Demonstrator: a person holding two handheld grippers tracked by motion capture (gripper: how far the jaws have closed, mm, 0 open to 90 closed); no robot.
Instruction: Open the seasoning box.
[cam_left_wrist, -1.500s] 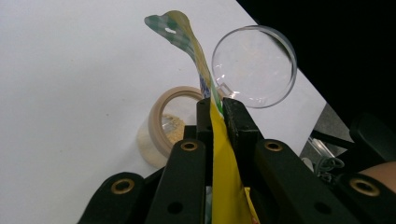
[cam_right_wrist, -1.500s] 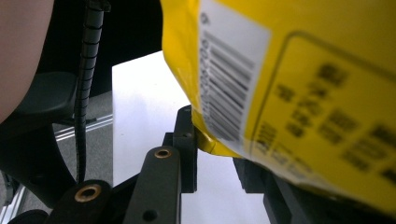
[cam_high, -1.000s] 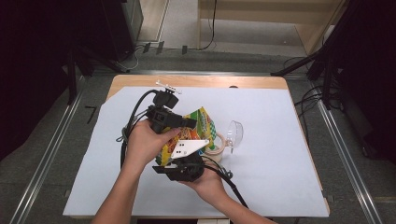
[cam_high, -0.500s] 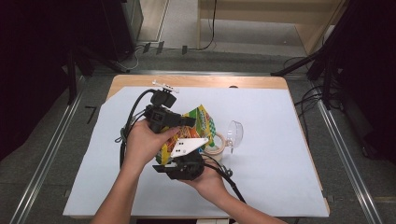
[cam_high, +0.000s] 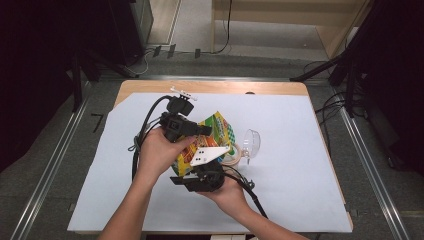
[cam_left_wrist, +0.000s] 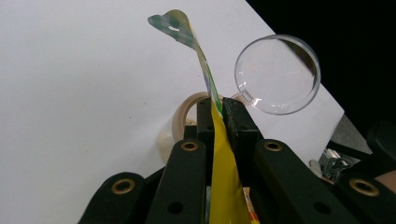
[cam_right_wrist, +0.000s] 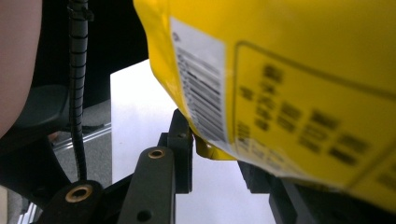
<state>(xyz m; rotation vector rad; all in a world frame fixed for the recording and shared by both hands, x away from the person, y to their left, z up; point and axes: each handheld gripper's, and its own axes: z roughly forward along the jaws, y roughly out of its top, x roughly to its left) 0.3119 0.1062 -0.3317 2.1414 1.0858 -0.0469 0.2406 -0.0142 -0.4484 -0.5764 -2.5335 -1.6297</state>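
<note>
Left gripper (cam_left_wrist: 218, 109): my jaws are clamped tight on the upper edge of the yellow snack bag (cam_left_wrist: 224, 186).
Right gripper (cam_right_wrist: 215, 144): my jaws have just been opening; the bag's bottom corner sits between them, and I cannot tell if the pads press on it.
Snack bag (cam_high: 220, 132): held up over the white worktop (cam_high: 300, 150), between both my hands.
Clear cup (cam_high: 251, 144): lying just beside the bag.
Tape roll (cam_left_wrist: 187, 112): lying under the bag, near the cup.

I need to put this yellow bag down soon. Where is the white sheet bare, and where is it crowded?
The white sheet is bare to the right of the clear scoop, and on the left beyond the left gripper. It is crowded mid-table: yellow bag, tape roll, scoop and both grippers sit together.
</note>
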